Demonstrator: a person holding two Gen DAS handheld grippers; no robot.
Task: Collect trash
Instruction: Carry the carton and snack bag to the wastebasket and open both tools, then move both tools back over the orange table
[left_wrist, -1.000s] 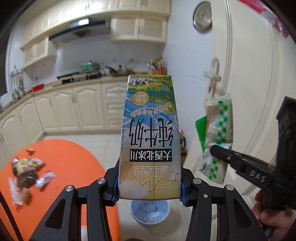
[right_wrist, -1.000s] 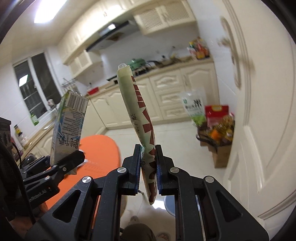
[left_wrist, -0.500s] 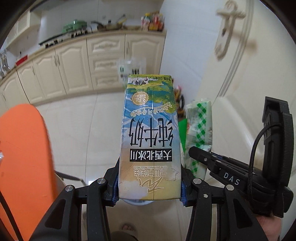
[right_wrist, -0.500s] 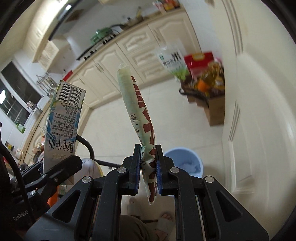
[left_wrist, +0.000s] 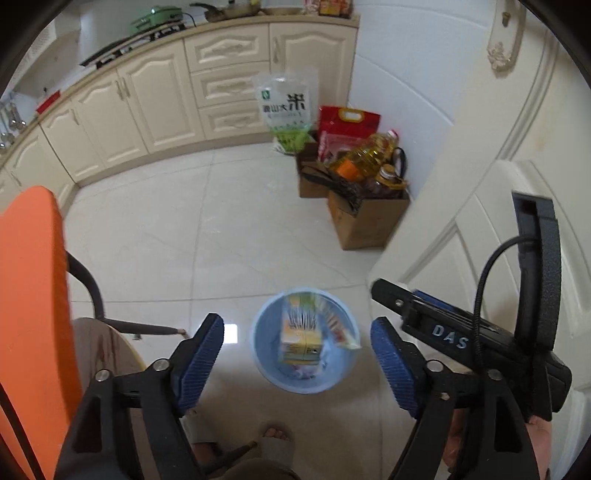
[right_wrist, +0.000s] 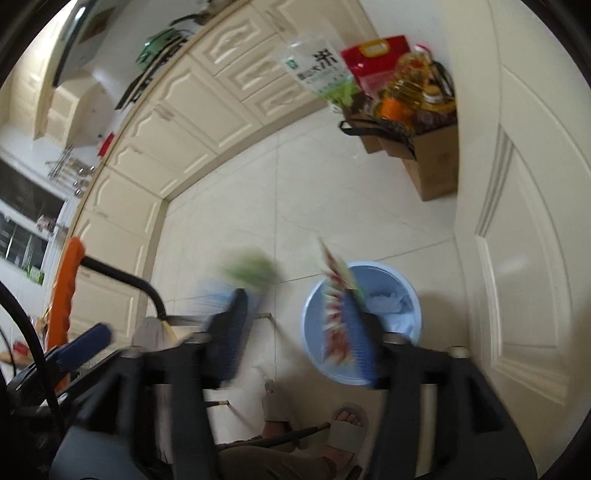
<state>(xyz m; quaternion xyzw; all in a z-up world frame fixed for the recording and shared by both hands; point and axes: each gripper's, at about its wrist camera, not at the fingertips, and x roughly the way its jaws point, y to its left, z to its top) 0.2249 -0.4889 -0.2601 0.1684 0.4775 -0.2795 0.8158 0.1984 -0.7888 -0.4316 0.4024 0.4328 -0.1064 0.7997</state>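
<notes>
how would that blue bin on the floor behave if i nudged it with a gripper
The blue bin looks like thin plastic, holding only a milk carton and a wrapper, so probably light. On the glossy floor it would likely slide; a high push might tip it.

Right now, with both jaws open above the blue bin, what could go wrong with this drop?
1. The red-striped wrapper lies blurred against the right gripper's pad, near the rim of the blue bin; it may cling or flutter onto the floor.
2. The milk carton, released from the left gripper, looks upright in the small bin and could tip it or crowd out the wrapper.
</notes>
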